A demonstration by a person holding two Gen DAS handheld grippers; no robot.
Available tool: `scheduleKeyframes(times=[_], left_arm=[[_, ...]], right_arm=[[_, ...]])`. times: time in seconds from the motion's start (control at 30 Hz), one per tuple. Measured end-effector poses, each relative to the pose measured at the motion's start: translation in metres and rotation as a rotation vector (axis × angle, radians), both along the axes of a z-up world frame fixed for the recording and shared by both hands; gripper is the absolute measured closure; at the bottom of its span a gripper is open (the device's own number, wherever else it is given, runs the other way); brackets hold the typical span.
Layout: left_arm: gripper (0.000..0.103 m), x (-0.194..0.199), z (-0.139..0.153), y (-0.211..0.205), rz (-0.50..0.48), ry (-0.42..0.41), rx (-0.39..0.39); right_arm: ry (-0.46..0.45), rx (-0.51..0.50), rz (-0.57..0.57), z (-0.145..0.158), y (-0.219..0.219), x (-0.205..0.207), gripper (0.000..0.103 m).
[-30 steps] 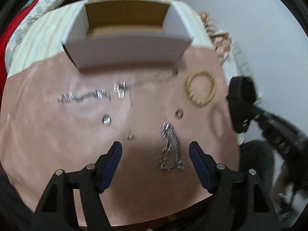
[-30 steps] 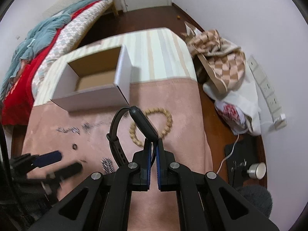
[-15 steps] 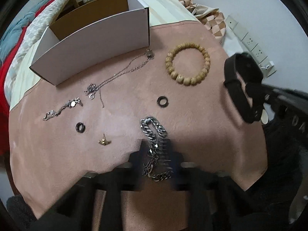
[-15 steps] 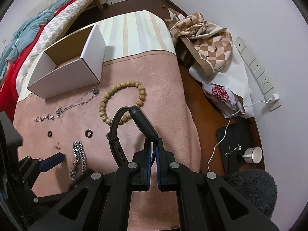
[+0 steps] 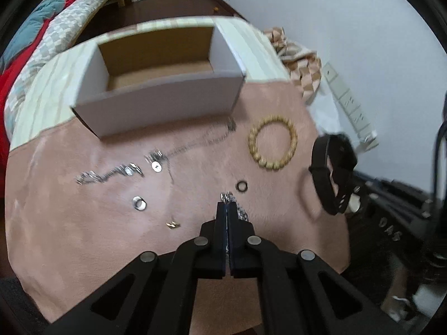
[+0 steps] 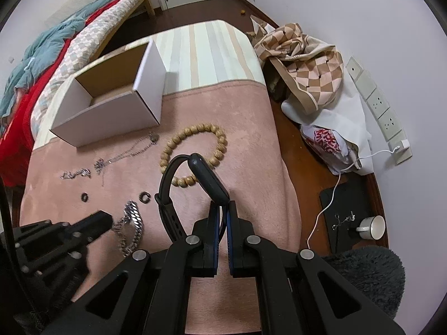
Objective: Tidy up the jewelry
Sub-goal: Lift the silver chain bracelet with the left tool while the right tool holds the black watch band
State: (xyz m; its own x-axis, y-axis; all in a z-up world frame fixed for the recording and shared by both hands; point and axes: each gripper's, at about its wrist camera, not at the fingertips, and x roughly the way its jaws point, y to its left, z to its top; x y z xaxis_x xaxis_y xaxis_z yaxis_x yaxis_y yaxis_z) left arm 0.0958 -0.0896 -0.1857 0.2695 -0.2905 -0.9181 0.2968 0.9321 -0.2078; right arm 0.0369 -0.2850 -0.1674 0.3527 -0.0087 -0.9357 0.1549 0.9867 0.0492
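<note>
My left gripper [image 5: 227,208] is shut on the chunky silver chain bracelet [image 5: 237,209], which hangs from it just above the pink mat [image 5: 83,237]; the chain also shows in the right wrist view [image 6: 132,223]. My right gripper [image 6: 222,206] is shut on a black smartwatch [image 6: 206,177] and holds it above the mat; the watch also shows at the right of the left wrist view [image 5: 332,173]. An open white cardboard box [image 5: 159,83] stands at the back. A wooden bead bracelet [image 5: 272,145], thin silver chains [image 5: 111,173], two dark rings [image 5: 241,186] and a small gold earring [image 5: 172,224] lie on the mat.
The mat covers a table with a striped cloth [image 6: 206,53] behind the box. A bed with red and teal blankets [image 6: 42,55] is at the left. Bags [image 6: 307,64], a wall socket strip [image 6: 382,111], a cable and a cup [image 6: 371,227] are on the floor at the right.
My left gripper went from open over the silver chain bracelet to shut on it and has lifted it. My right gripper kept hold of the watch and shifted a little.
</note>
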Motion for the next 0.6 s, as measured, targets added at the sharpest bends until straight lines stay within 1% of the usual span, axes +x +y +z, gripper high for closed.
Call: scheduleKeyframes(times=[0.17, 0.23, 0.27, 0.3, 0.33, 0.4, 0.47, 0.53, 0.57, 0.6], left_arm=[[0.103, 0.006, 0.031, 0.014, 0.015, -0.049, -0.045], [0.103, 0.008, 0.037, 0.018, 0.024, -0.055, -0.059], [0.103, 0.009, 0.035, 0.02, 0.028, -0.041, -0.068], [0.099, 0.011, 0.03, 0.022, 0.037, -0.011, -0.054], [0.099, 0.01, 0.021, 0.022, 0.04, 0.027, -0.041], [0.097, 0.006, -0.005, 0.019, 0.051, 0.119, -0.012], [0.086, -0.003, -0.027, 0.015, 0.058, 0.167, 0.034], [0.051, -0.012, -0.041, 0.008, 0.046, 0.175, 0.068], [0.047, -0.017, -0.046, 0.003, 0.033, 0.172, 0.07], [0.047, -0.02, -0.048, -0.001, 0.025, 0.163, 0.084]], right_arm=[[-0.031, 0.017, 0.001, 0.014, 0.001, 0.003, 0.098], [-0.04, 0.021, 0.003, 0.019, 0.001, 0.005, 0.098], [-0.042, 0.024, 0.004, 0.02, 0.001, 0.006, 0.098], [-0.044, 0.025, 0.006, 0.021, 0.002, 0.006, 0.098], [-0.047, 0.025, 0.007, 0.022, 0.002, 0.005, 0.098], [-0.045, 0.024, 0.007, 0.022, 0.002, 0.004, 0.098], [-0.038, 0.024, -0.001, 0.019, -0.001, 0.001, 0.098], [-0.028, 0.022, -0.007, 0.013, -0.003, -0.001, 0.098], [-0.022, 0.021, -0.011, 0.01, -0.005, -0.003, 0.098], [-0.016, 0.019, -0.014, 0.007, -0.006, -0.005, 0.098]])
